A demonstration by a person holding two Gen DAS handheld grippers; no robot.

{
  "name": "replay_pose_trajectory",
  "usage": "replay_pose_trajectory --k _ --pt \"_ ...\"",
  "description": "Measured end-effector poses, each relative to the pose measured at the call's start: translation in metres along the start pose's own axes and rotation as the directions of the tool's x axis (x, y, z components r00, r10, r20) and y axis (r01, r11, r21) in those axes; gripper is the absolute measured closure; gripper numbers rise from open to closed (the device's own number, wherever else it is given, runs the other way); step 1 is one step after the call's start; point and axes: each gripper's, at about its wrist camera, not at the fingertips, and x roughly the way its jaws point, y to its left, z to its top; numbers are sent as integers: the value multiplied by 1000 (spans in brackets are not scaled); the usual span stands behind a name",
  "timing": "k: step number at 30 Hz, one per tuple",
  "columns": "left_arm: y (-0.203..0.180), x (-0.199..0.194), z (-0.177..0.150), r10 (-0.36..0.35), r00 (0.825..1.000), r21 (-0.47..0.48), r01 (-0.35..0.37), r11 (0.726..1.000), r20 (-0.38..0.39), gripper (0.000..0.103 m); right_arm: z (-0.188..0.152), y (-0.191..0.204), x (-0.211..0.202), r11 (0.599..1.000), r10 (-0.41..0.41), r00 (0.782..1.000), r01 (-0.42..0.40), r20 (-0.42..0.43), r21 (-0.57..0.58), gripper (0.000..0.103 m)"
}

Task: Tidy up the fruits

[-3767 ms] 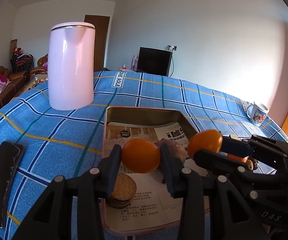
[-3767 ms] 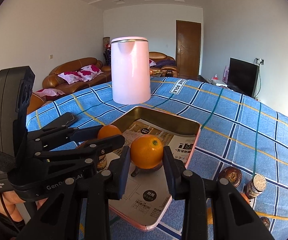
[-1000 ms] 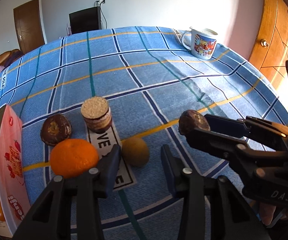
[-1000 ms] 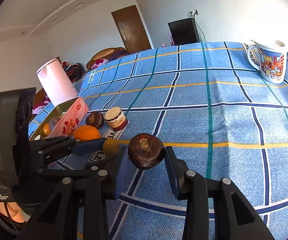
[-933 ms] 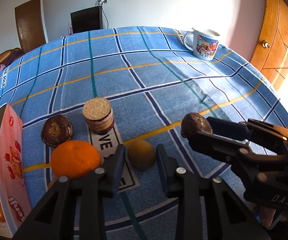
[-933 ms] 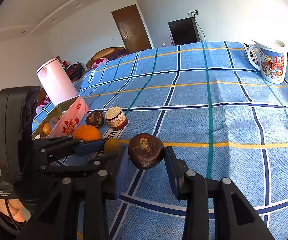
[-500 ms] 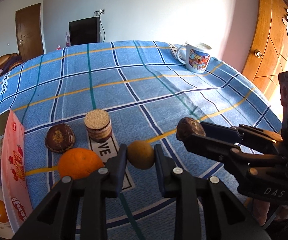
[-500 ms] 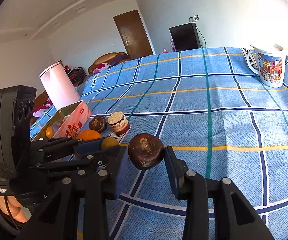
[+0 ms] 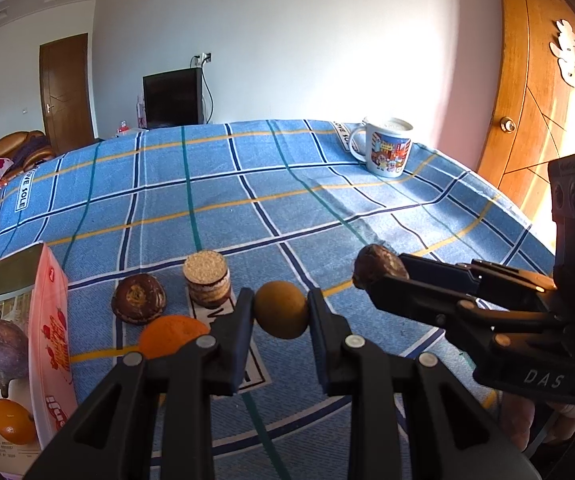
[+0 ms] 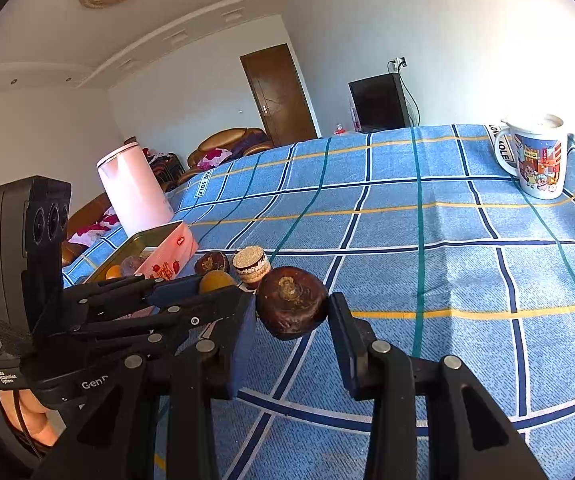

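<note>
My left gripper (image 9: 280, 312) is shut on a small round yellow-brown fruit (image 9: 281, 309), lifted a little above the blue checked cloth. My right gripper (image 10: 292, 312) is shut on a dark brown round fruit (image 10: 291, 301), which also shows at the right in the left wrist view as the dark brown fruit (image 9: 375, 266). On the cloth lie an orange (image 9: 169, 333), another dark brown fruit (image 9: 138, 298) and a cork-topped jar (image 9: 206, 278). The metal tin (image 9: 53, 336) at the left holds two oranges and a purple fruit.
A printed mug (image 9: 387, 146) stands at the far right of the table (image 9: 247, 184). A pink kettle (image 10: 133, 188) stands behind the tin (image 10: 167, 246). A wooden door (image 9: 535, 92) is close on the right. A hand holds each gripper's handle.
The left jaws closed on the yellow-brown fruit and lifted it off the cloth. The right gripper keeps holding the dark fruit and has tilted up slightly.
</note>
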Motion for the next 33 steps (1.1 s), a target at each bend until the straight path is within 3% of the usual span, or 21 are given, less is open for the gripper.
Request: replay_pose_trajectory --k 33 --pt "-4 -33 -6 53 981 33 -60 998 185 75 -4 11 -27 998 2 987 9 159 -69 64"
